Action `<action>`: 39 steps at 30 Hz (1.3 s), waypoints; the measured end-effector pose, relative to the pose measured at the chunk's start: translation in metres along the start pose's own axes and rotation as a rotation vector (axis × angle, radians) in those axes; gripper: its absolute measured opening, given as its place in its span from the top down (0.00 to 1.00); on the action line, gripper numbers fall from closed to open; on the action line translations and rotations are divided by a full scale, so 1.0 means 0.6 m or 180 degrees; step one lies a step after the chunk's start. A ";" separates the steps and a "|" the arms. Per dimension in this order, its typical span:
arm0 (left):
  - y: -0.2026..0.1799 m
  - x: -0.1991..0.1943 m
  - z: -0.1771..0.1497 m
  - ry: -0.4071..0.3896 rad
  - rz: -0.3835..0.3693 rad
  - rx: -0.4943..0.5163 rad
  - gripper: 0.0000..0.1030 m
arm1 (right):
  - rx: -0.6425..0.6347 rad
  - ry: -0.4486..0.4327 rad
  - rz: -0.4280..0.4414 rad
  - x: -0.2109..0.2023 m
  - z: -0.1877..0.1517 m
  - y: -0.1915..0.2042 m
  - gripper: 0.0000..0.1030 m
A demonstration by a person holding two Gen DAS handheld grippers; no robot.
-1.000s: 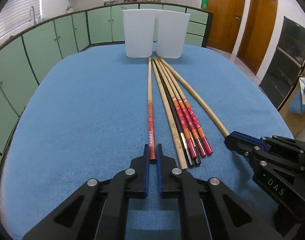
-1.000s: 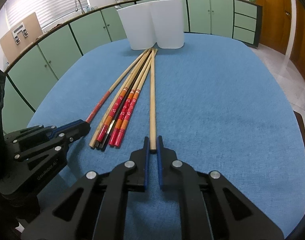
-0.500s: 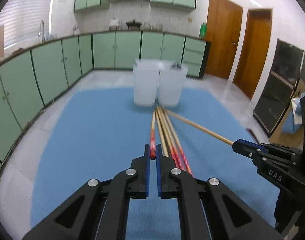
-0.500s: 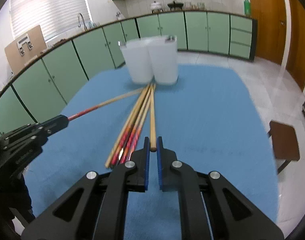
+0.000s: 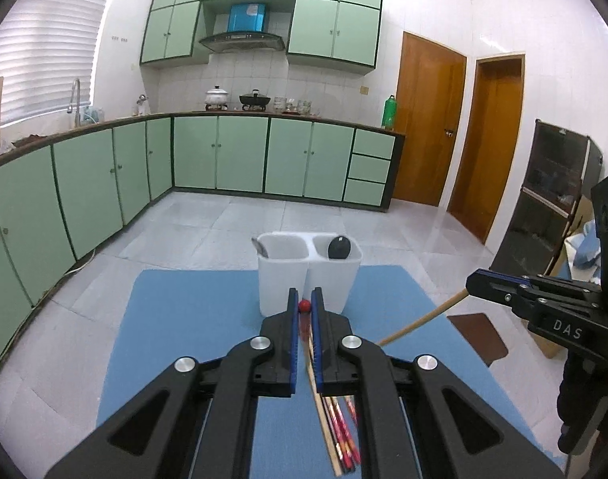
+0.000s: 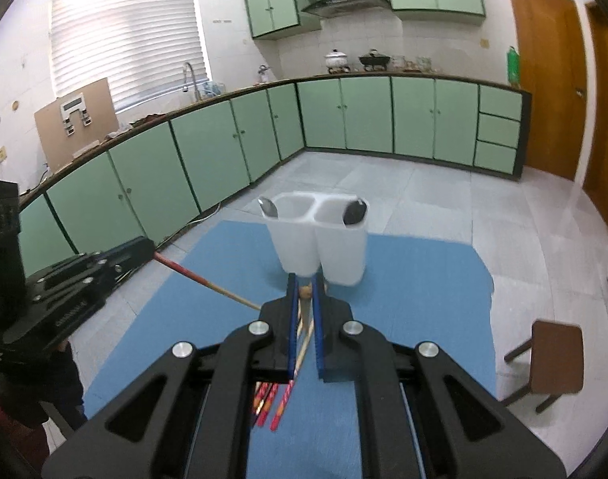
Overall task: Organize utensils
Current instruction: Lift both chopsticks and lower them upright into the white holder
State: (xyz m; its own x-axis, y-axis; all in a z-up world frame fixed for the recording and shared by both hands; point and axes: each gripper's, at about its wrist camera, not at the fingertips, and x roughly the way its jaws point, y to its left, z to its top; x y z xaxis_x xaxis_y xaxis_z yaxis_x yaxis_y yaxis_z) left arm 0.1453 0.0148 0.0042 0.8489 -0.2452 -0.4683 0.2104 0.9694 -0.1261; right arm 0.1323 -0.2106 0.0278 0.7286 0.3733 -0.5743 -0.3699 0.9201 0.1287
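Chopsticks (image 5: 304,305), one clamped in each tool (image 5: 304,307), raised above table (image 5: 192,319)

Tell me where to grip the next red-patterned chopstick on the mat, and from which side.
Take the red-patterned chopstick by its near, patterned end, coming in from the near edge of the blue mat. It lies flat, pointing toward the white holder and packed against the others, so that end probably offers the clearest pinch.

Kitchen: green cabinets (image 5: 240,155), range hood (image 5: 242,38).
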 end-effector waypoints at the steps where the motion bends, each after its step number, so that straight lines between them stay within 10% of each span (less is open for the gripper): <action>1: 0.001 0.002 0.007 -0.0009 -0.0013 -0.0005 0.94 | -0.0014 0.0004 0.0004 0.003 0.010 -0.001 0.94; 23: 0.000 -0.013 0.184 -0.0693 0.0061 0.0178 0.94 | -0.0057 -0.0663 -0.0098 -0.015 0.259 -0.046 0.94; 34: 0.009 0.129 0.175 -0.0231 0.0136 0.0094 0.94 | 0.0022 -0.0294 -0.0265 0.128 0.236 -0.070 0.93; 39: 0.009 0.141 0.148 -0.0095 0.0098 0.0081 0.92 | 0.0040 -0.0278 -0.0261 0.126 0.209 -0.071 0.74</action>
State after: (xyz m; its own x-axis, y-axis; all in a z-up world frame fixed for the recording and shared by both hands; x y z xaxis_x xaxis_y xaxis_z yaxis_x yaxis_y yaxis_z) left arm 0.2614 -0.0001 0.0416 0.8692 -0.2151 -0.4452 0.1959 0.9765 -0.0894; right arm 0.2755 -0.2070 0.0800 0.8037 0.3052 -0.5108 -0.3003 0.9492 0.0946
